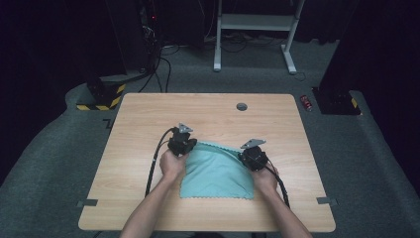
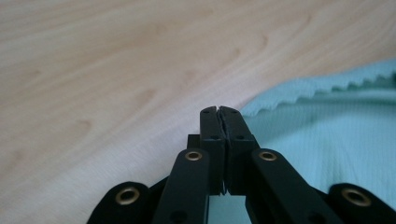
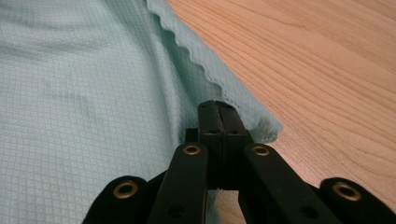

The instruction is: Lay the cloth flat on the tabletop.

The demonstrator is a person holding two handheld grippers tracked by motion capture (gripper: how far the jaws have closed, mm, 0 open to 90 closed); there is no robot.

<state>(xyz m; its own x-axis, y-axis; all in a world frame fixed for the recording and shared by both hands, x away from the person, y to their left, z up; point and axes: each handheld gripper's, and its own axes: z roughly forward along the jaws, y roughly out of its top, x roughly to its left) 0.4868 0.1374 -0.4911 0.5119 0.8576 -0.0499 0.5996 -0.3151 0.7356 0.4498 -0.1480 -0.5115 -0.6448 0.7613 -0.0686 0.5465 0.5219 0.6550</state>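
Cloth: a mint-green cloth (image 1: 216, 172) with a scalloped edge lies on the near middle of the table (image 1: 148, 119), between the two hands; its near edge is flat, its far edge rises in a soft ridge.
Far corners: each of the two far corners is taken by one tool, which I judge is why the far edge lifts off the wood while the rest stays down.
Left tool: the left tool (image 2: 218, 110) has its jaws brought together at the cloth's far left corner; the scalloped hem runs up to the tips, and a bit of green shows low between the jaws, so it seems to pinch the corner, though the nip itself is hidden.
Right tool: the right tool (image 3: 218, 105) is fully closed on the far right corner, where the fabric bunches and folds around the tips.
Why held so: gripping two matching corners lets the person lift or carry one edge evenly, most likely to fold the cloth or spread it straight.
Hands: the left hand (image 1: 172, 163) and right hand (image 1: 266, 179) rest low near the table, forearms coming in from the near side.
Surroundings: a round grommet (image 1: 241, 106) sits in the table's far part, well apart from the cloth.
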